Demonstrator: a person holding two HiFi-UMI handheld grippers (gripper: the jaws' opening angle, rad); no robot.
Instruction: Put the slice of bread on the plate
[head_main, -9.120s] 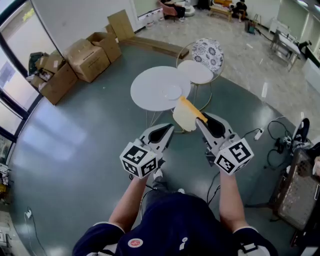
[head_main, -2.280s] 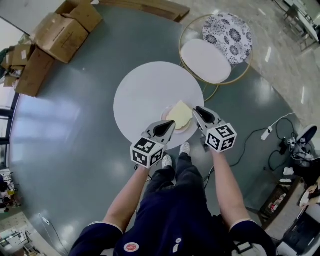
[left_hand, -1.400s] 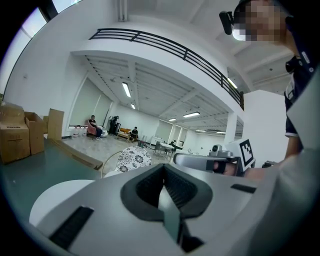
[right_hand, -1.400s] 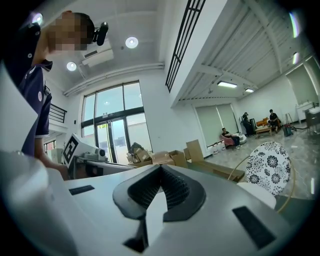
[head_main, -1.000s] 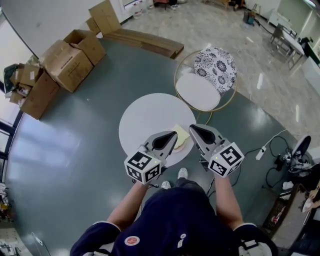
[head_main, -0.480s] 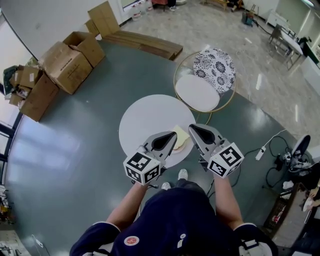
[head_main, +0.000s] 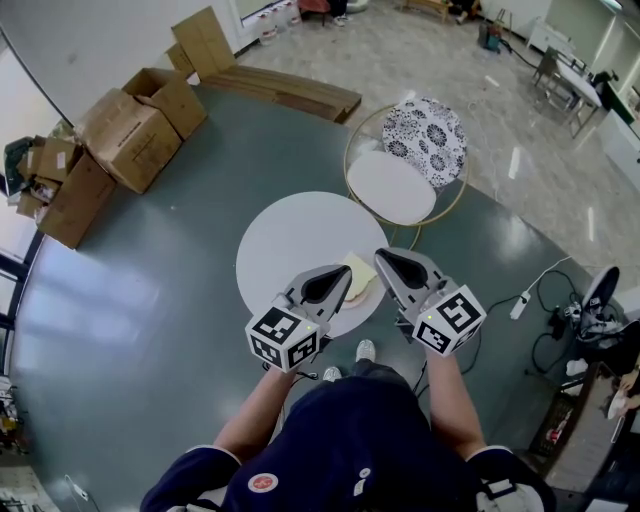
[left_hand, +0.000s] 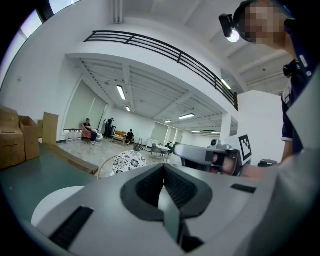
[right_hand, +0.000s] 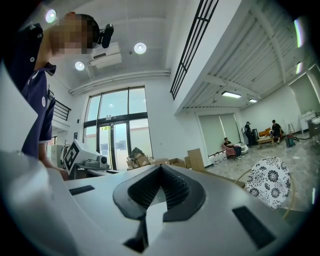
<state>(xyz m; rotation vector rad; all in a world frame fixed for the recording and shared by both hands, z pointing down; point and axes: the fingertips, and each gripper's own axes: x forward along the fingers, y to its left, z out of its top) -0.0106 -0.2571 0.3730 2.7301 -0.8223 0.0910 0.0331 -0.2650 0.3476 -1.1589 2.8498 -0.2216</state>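
Note:
In the head view a pale yellow slice of bread (head_main: 357, 270) lies on a small plate (head_main: 364, 296) near the front edge of the round white table (head_main: 290, 235). My left gripper (head_main: 346, 270) hovers just left of it, shut and holding nothing. My right gripper (head_main: 381, 257) hovers just right of it, also shut and holding nothing. Both hide part of the plate. In the left gripper view the left gripper (left_hand: 164, 166) points level across the room, as does the right gripper (right_hand: 160, 167) in the right gripper view. Neither gripper view shows the bread.
A chair with a white seat (head_main: 390, 187) and patterned back (head_main: 425, 125) stands behind the table. Cardboard boxes (head_main: 120, 130) are piled at the far left, flat boards (head_main: 285, 88) beyond. A cable and power strip (head_main: 520, 298) lie on the floor at the right.
The bread once held in my right gripper now lies on the plate, released. Over the last second both grippers stayed shut and kept still beside it.

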